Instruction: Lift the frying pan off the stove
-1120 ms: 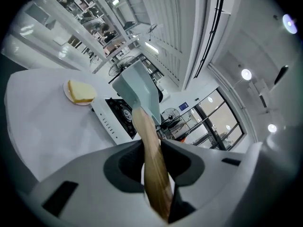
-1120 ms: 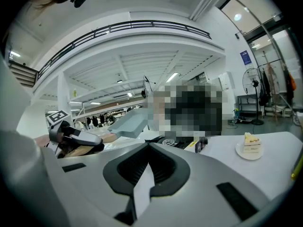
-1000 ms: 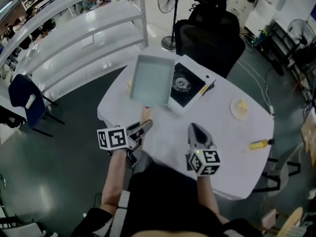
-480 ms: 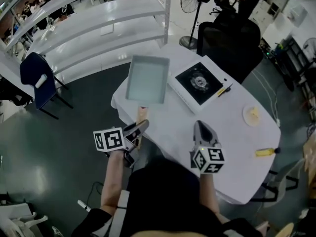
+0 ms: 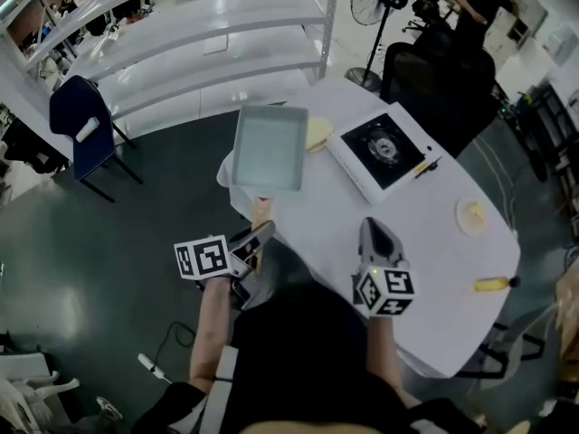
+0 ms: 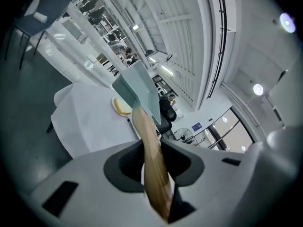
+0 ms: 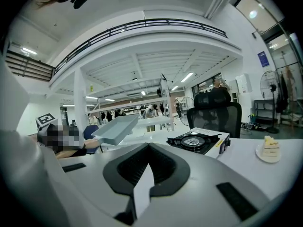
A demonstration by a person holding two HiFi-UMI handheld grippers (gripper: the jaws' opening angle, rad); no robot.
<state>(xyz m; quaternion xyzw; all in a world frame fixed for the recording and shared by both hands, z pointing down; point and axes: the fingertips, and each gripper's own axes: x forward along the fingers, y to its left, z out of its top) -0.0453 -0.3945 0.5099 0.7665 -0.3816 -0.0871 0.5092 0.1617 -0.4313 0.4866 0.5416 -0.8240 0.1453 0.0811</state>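
Seen from the head camera, the left tongs (image 5: 261, 235) were clamped on the wooden handle (image 5: 262, 212) of a square grey frying pan (image 5: 269, 147), which was held up in the air. The pan hung over the left end of the white tabletop (image 5: 434, 242), beside the portable stove (image 5: 384, 152) and clear of its burner. The right tongs (image 5: 376, 235) hovered over the tabletop's near edge, jaws together on nothing. The lift off the stove looked done; the next move would likely call for a steady carry and a bare spot to set the pan down
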